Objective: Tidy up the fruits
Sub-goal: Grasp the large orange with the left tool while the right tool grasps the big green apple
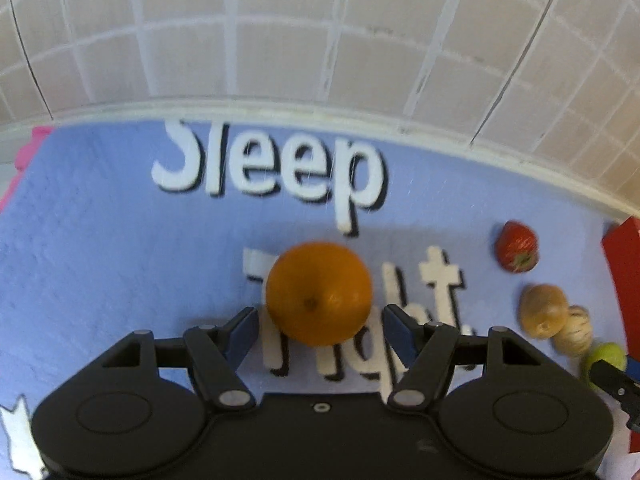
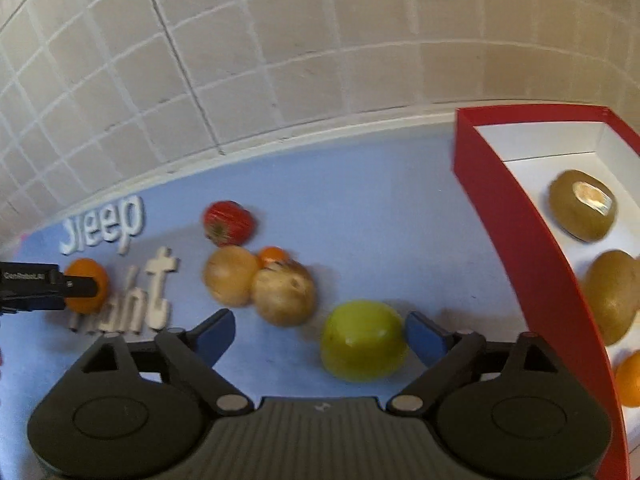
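An orange (image 1: 319,292) lies on the blue mat (image 1: 100,240) between the fingertips of my left gripper (image 1: 320,332), which is open with a gap on each side. In the right wrist view my right gripper (image 2: 320,334) is open over a green apple (image 2: 362,340), which sits close to the right pad (image 2: 424,338). A red box (image 2: 520,240) with a white inside stands to the right; it holds two kiwis (image 2: 582,204) and an orange fruit (image 2: 630,378). The left gripper's finger (image 2: 76,285) shows in front of the orange (image 2: 86,302).
A strawberry (image 2: 228,222), two tan fruits (image 2: 230,276) and a small orange fruit (image 2: 272,255) lie bunched on the mat left of the apple. A tiled wall (image 1: 320,40) with a white ledge bounds the mat at the back. The mat bears the words "Sleep Tight".
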`<state>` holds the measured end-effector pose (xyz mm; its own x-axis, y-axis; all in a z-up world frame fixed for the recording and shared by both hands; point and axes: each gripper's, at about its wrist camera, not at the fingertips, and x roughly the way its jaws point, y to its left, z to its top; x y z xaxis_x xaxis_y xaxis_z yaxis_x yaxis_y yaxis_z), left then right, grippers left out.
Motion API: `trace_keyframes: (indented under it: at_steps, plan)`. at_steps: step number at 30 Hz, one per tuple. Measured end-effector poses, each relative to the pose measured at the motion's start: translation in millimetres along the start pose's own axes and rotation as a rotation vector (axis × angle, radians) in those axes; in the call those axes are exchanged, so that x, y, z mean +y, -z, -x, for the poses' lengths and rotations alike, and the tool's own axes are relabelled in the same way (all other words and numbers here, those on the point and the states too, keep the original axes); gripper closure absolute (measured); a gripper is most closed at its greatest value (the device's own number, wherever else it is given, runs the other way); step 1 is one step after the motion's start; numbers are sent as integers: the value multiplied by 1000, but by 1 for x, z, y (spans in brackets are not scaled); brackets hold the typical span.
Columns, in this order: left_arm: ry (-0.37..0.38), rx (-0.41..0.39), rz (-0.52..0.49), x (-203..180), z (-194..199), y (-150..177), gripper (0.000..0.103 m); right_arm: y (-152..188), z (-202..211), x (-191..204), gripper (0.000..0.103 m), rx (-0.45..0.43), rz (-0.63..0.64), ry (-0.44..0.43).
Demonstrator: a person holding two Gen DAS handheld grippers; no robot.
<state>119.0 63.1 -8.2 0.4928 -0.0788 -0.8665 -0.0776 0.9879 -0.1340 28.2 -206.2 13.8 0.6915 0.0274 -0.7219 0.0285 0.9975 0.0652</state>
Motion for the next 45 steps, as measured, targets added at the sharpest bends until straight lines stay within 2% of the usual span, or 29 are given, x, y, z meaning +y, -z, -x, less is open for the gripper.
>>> trace_keyframes:
  at_steps: [5,8,11,15,18,21,25,27,28,29,30,31,32,34,37,40,43,45]
  plan:
    - [-8,-43,-32,-6,-9,7,20,11,-16,-13,8,35,-47,-11]
    - [-13,-63,-47,-8,-17,7,16,19,-17,-16,8,-32,-48,-24]
    - [-17,-75,-48,-14,-20,7,6,23,-17,-19,7,-64,-54,-28]
    - [-65,-78,-102,-28,-25,8,3,26,-20,-17,7,-91,-33,-26]
    - [-97,-96,-138,-36,-27,14,1,31,-22,-19,2,-111,-20,-55]
    - [-100,-113,-137,-37,-27,17,0,36,-25,-21,0,-139,-9,-85]
    - [-87,-120,-120,-35,-24,18,0,34,-26,-19,0,-124,10,-84]
    - [-78,-124,-104,-33,-22,19,2,33,-24,-17,8,-126,9,-54]
    - [-67,-129,-84,-30,-20,19,2,33,-22,-17,26,-135,9,-26]
    - [-52,-137,-56,-25,-19,18,10,32,-20,-17,48,-144,10,-1]
    - [-47,-146,-22,-20,-16,18,25,31,-19,-18,51,-141,12,-1]
    - [-53,-149,2,-16,-14,17,33,29,-19,-18,51,-134,17,-3]
    - [-56,-151,13,-13,-12,16,35,28,-19,-18,51,-132,30,-1]
    - [-19,-154,38,-6,-8,17,36,28,-16,-16,51,-141,40,8]
    - [19,-162,70,3,-1,21,36,24,-9,-18,51,-145,0,-38]
    - [54,-166,100,11,8,22,36,17,1,-13,52,-156,15,-45]
    - [41,-197,99,6,23,20,36,1,18,-10,52,-188,13,-58]
    - [28,-208,91,1,33,11,36,-14,37,-10,52,-243,10,-81]
